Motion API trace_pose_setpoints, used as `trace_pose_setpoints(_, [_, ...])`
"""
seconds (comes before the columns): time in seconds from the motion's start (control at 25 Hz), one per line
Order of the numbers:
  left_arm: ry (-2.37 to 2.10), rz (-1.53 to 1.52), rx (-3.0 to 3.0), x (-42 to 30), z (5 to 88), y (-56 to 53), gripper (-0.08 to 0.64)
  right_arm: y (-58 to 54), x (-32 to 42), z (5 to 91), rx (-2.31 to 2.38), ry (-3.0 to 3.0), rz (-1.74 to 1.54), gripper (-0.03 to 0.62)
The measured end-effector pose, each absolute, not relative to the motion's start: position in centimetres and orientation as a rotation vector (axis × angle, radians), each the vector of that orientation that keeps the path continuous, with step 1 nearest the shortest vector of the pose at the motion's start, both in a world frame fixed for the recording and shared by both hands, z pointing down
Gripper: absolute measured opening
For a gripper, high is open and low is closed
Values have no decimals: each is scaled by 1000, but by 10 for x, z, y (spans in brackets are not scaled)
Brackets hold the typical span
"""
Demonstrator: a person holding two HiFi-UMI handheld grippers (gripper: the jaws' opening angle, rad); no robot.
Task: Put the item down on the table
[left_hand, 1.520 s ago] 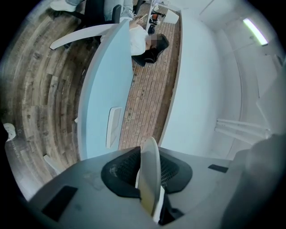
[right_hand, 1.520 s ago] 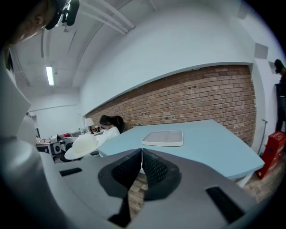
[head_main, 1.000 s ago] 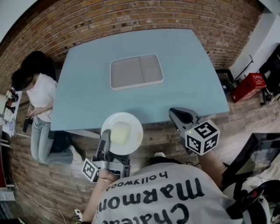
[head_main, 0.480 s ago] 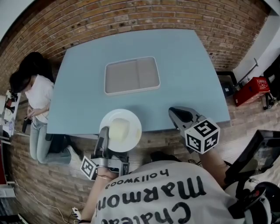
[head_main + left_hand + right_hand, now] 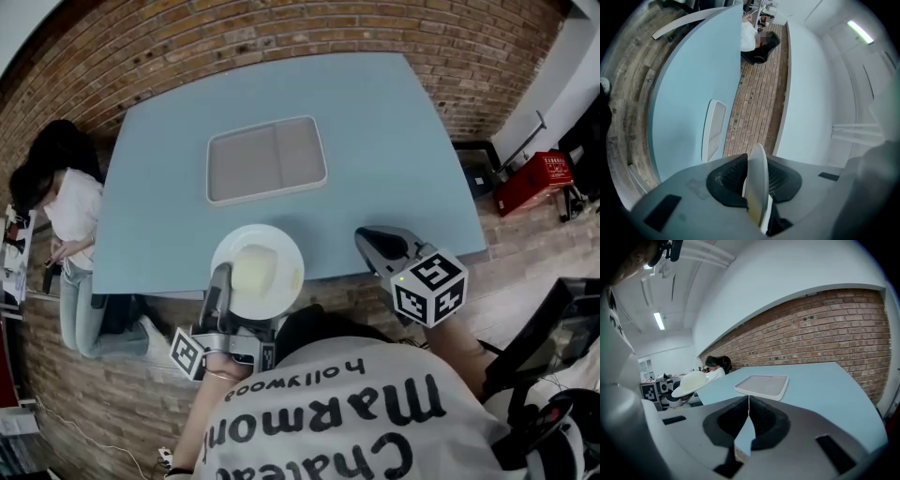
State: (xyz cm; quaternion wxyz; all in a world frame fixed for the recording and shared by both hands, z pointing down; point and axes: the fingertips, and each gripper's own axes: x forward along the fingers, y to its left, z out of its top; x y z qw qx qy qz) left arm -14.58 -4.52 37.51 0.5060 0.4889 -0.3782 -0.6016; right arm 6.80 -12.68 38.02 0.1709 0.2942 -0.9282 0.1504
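My left gripper (image 5: 221, 277) is shut on the rim of a white plate (image 5: 257, 270) that carries a pale yellowish lump. The plate hangs level over the near edge of the light blue table (image 5: 375, 141). In the left gripper view the plate (image 5: 757, 183) shows edge-on, pinched between the jaws. My right gripper (image 5: 372, 246) is shut with nothing in it, held at the table's near right edge; in the right gripper view its jaws (image 5: 748, 414) meet, and the plate (image 5: 692, 381) shows at the left.
A white rectangular tray (image 5: 267, 159) lies on the middle of the table, also seen as the tray (image 5: 762, 385). A person (image 5: 58, 216) in a white top stands at the table's left end. A red box (image 5: 530, 183) sits on the floor at the right.
The plate in my left gripper has come forward, from short of the table to over its near edge. The right gripper has hardly moved.
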Motion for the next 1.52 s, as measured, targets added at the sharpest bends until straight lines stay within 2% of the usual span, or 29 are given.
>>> trace_pose_setpoints(0.72, [-855,-1402,1213,-131,375,-92,54,-149,116,379,1039,-2587,463,12])
trace_pose_setpoints(1.52, [-842,-1352,1199,-163,397,-169,54,-207,85,411,1093,-2524,548,12])
